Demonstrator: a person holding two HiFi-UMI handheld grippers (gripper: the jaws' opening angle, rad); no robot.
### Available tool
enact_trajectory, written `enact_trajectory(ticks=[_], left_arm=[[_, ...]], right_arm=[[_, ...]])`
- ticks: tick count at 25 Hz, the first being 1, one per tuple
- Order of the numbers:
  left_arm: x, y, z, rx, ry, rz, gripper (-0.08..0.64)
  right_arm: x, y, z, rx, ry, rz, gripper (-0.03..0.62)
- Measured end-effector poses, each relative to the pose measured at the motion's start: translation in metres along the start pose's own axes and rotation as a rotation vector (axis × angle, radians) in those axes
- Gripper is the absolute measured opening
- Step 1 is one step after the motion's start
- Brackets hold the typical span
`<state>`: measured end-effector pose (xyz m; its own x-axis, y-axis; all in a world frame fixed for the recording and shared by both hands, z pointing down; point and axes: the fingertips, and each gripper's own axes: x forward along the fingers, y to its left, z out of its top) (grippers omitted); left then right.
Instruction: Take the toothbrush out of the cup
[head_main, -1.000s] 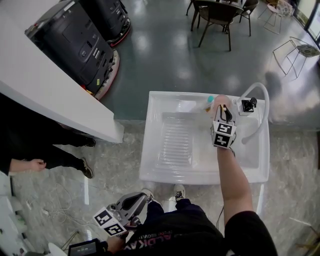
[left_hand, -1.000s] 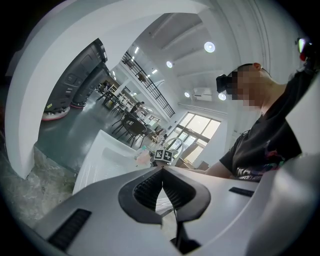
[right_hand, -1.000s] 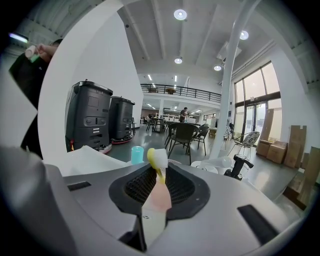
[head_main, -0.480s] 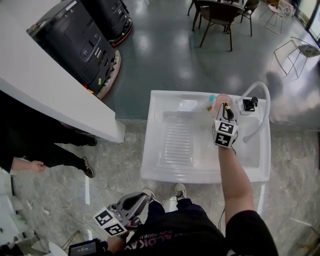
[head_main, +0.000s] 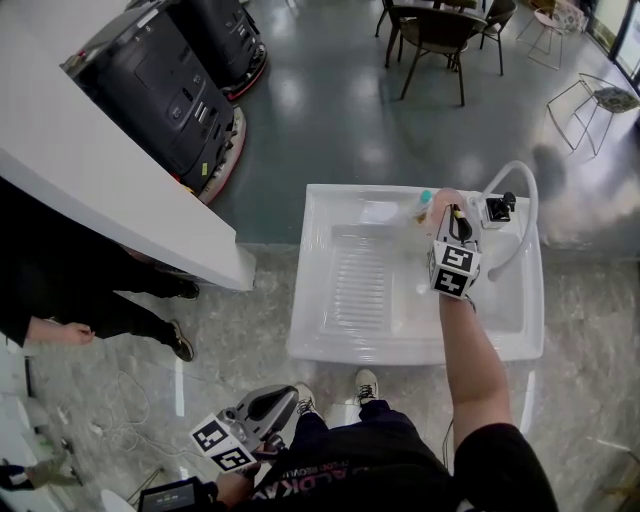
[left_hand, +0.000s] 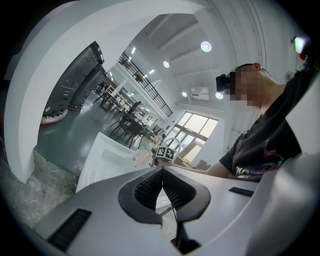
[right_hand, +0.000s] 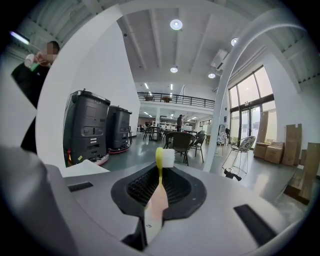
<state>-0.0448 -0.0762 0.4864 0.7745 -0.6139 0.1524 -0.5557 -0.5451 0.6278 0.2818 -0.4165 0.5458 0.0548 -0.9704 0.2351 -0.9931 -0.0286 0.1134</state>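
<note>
The right gripper (right_hand: 159, 171) has its two jaws squeezed on a toothbrush (right_hand: 158, 192). The toothbrush stands up straight between them. It has a pink handle, a yellow neck and a white brush top poking up past the jaw tips. Far behind, two big black machines (right_hand: 95, 127) stand on the left. Chairs (right_hand: 181, 142) sit in the middle. A white pipe (right_hand: 233, 80) curves up on the right.

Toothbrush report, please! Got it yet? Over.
Right tongs shut on toothbrush. Left tongs shut, empty, down low. Faucet close beside right tongs.
</note>
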Motion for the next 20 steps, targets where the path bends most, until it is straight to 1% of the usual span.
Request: enact_trajectory(ticks=[6, 10, 13, 18, 20], left_arm=[[-0.006, -0.006, 0.009, 0.039, 0.030, -0.073, 0.008], [-0.020, -0.004, 0.017, 0.050, 0.039, -0.117, 0.009], [-0.035, -0.002, 0.021, 0.053, 0.046, -0.146, 0.008], [-0.051, -0.001, 0.025, 0.060, 0.062, -0.205, 0.008], [-0.057, -0.003, 0.023, 0.066, 0.070, -0.229, 0.008]], right_arm=[[-0.031, 0.008, 0.030, 0.017, -0.057, -0.003, 0.028], [-0.058, 0.009, 0.043, 0.031, -0.083, -0.030, 0.028], [-0.080, 0.016, 0.045, 0.075, -0.081, -0.035, 0.028], [-0.115, 0.029, 0.052, 0.173, -0.080, -0.007, 0.028], [-0.132, 0.034, 0.052, 0.191, -0.084, 0.000, 0.028]])
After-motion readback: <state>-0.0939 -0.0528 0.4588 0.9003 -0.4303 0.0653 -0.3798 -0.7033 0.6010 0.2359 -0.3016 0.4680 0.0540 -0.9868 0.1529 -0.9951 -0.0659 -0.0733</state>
